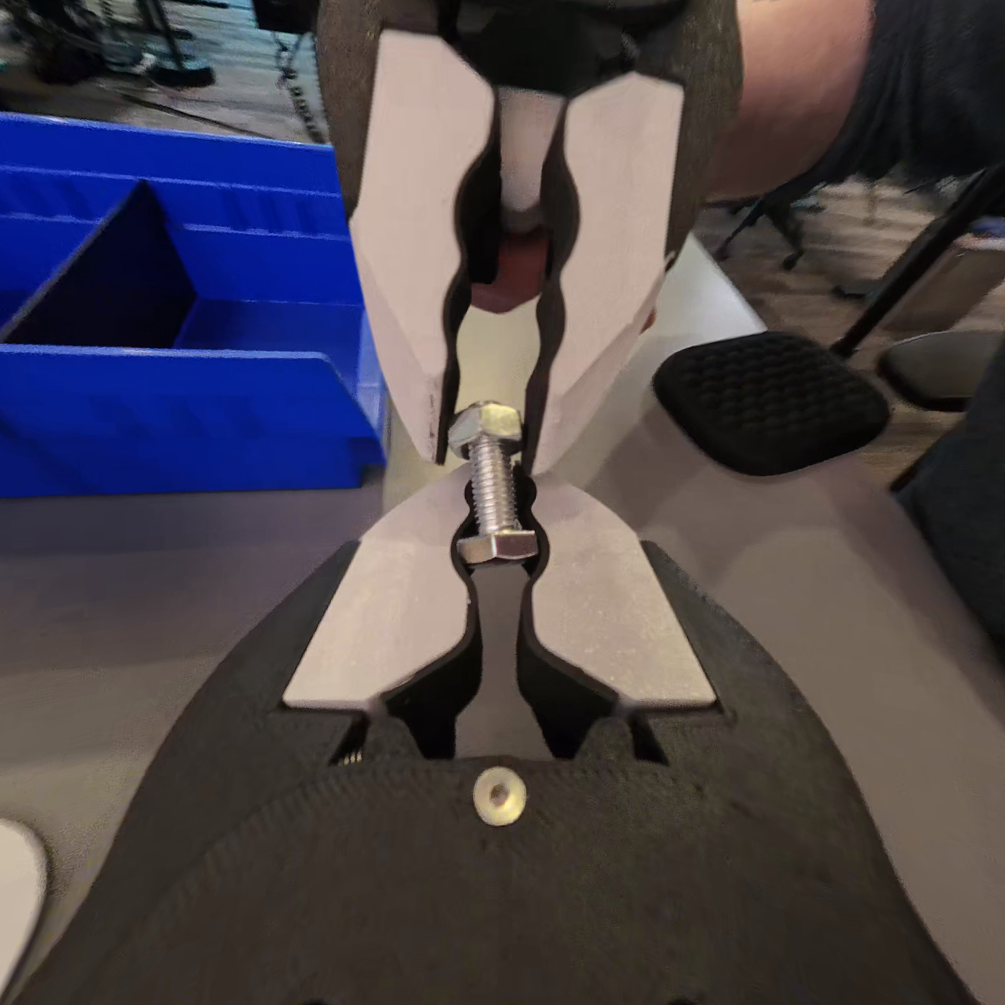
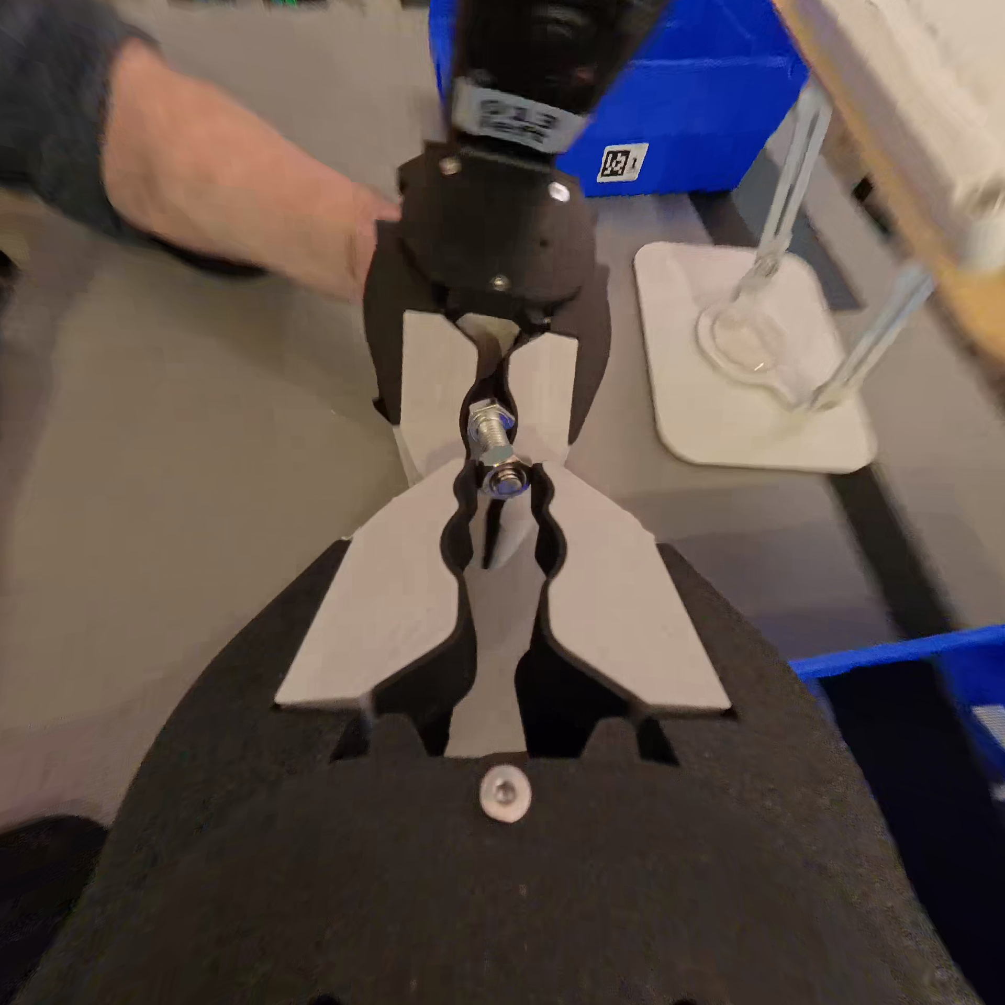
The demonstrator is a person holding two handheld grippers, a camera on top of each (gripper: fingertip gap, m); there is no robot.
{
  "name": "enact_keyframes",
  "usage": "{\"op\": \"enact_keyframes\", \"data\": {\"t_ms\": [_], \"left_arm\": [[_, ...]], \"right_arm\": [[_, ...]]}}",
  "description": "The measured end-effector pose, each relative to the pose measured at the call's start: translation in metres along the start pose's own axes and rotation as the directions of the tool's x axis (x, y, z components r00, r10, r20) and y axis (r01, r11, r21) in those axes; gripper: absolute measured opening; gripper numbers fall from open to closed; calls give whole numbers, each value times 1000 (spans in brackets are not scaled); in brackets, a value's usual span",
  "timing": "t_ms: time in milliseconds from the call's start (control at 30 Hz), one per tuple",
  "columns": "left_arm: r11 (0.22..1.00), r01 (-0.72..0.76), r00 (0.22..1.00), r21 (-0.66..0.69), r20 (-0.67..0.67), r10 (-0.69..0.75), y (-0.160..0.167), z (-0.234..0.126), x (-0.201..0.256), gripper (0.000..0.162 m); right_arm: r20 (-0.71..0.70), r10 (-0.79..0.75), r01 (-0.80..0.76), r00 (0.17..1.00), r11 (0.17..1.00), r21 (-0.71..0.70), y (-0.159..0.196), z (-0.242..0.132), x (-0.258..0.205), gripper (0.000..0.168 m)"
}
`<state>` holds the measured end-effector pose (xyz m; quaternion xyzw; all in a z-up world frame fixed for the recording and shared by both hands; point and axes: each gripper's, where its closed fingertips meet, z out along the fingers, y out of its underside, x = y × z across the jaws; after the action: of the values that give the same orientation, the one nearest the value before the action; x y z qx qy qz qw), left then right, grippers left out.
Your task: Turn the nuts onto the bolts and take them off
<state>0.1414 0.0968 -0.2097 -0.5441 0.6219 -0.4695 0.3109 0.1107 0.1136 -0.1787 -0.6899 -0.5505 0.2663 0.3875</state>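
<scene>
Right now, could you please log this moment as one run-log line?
left gripper: shut on bolt | right gripper: shut on nut | nut at bolt's thread end

Bolt [image 1: 492, 489] between opposed tongs; bin [image 1: 179, 326] left, on table [image 1: 136, 598].

Silver hex bolt [image 1: 497, 492], nut [image 1: 487, 424] threaded at its tip, held aloft

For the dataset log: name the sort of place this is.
Probably a lab or office workspace. A grey table carries blue bins, one bearing a printed marker; office chairs stand beside it, and more chair bases show on the floor behind.
</scene>
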Motion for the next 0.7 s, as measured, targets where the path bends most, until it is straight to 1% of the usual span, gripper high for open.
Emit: {"op": "enact_keyframes", "data": {"t_ms": [33, 67, 100, 133, 167, 200, 233, 267, 333, 367, 433, 467, 500, 567, 600, 700], "left_arm": [[999, 41, 998, 24, -57, -39, -2, -1, 5, 10], [995, 90, 988, 41, -130, -84, -4, -2, 11, 9], [989, 146, 968, 33, -210, -136, -4, -2, 18, 9], [983, 180, 952, 27, -256, -167, -3, -2, 22, 10], [981, 190, 946, 32, -273, -174, -2, -2, 23, 10], [979, 201, 938, 32, -293, -184, 0, -3, 24, 10], [977, 207, 939, 43, -290, -186, -1, -3, 22, 9], [977, 205, 945, 61, -271, -181, -4, -4, 19, 9], [982, 174, 961, 68, -229, -155, -5, -7, 14, 9], [988, 140, 977, 65, -172, -127, -4, -7, 8, 9], [992, 104, 988, 68, -121, -96, -5, -8, 4, 9], [994, 82, 994, 73, -83, -76, -6, -8, 1, 9], [996, 59, 998, 63, -38, -57, -6, -7, -3, 9], [1000, 0, 999, 29, 36, -1, -3, -5, -8, 10], [999, -33, 997, 10, 73, 32, -1, -4, -10, 10], [993, -112, 982, -38, 150, 116, 0, 0, -12, 10]], "right_arm": [[-42, -130, 129, 991, 991, -29, -1, 0, 0, 19], [-87, -298, 292, 951, 953, -76, -1, -1, 0, 19], [-128, -487, 469, 864, 871, -149, -1, -1, 1, 19], [-154, -647, 609, 747, 758, -232, -1, -1, 2, 19], [-153, -740, 684, 655, 666, -297, -1, 0, 3, 19], [-143, -771, 706, 621, 629, -327, -1, 1, 3, 19], [-145, -760, 694, 633, 641, -327, -2, 1, 5, 19], [-154, -727, 668, 669, 679, -304, -3, 0, 7, 20], [-176, -621, 579, 763, 779, -240, -5, -4, 10, 38], [-181, -544, 510, 820, 836, -202, -5, -7, 12, 40], [-161, -328, 318, 931, 944, -86, -9, -12, 13, 41], [-131, -201, 200, 971, 980, -26, -11, -14, 12, 40], [-83, -82, 84, 993, 996, 24, -12, -15, 11, 38], [-1, 100, -100, 995, 994, 40, -6, -13, 10, 37], [20, 155, -155, 988, 987, 41, -3, -11, 11, 36], [106, 240, -248, 965, 966, 71, 0, -6, 3, 27]]}}
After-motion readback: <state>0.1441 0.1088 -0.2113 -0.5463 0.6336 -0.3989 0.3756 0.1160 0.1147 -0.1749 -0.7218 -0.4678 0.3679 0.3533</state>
